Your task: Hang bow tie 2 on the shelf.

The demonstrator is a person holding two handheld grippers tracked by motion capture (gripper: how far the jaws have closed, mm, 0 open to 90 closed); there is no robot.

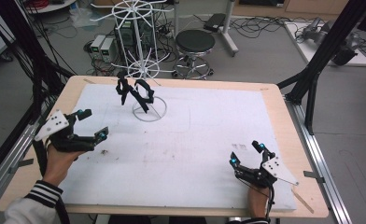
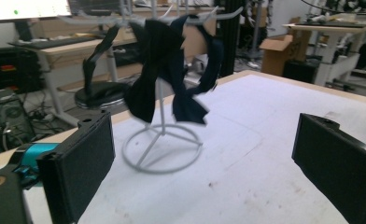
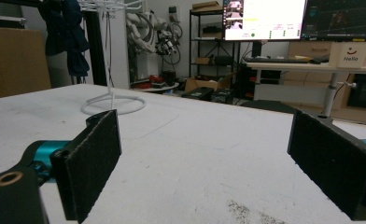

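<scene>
Here, the left claw (image 1: 92,124) hangs spread over the worktop's (image 1: 209,140) left side, nothing between its pads, pointing toward the dark cloth strips (image 1: 134,92) that hang off the white wire rack (image 1: 146,70) near the far edge. They seem draped over its lower arms, though motion blur softens them. The right claw (image 1: 246,153), likewise spread and empty, rests low near the front right.

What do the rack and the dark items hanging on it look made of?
Rack: seemingly thin metal wire or rod with a matte white coating; slim spokes, ring base. Dark items: soft black or navy fabric, matte, hanging in limp folds; the view is blurred, so the weave is unclear.
</scene>
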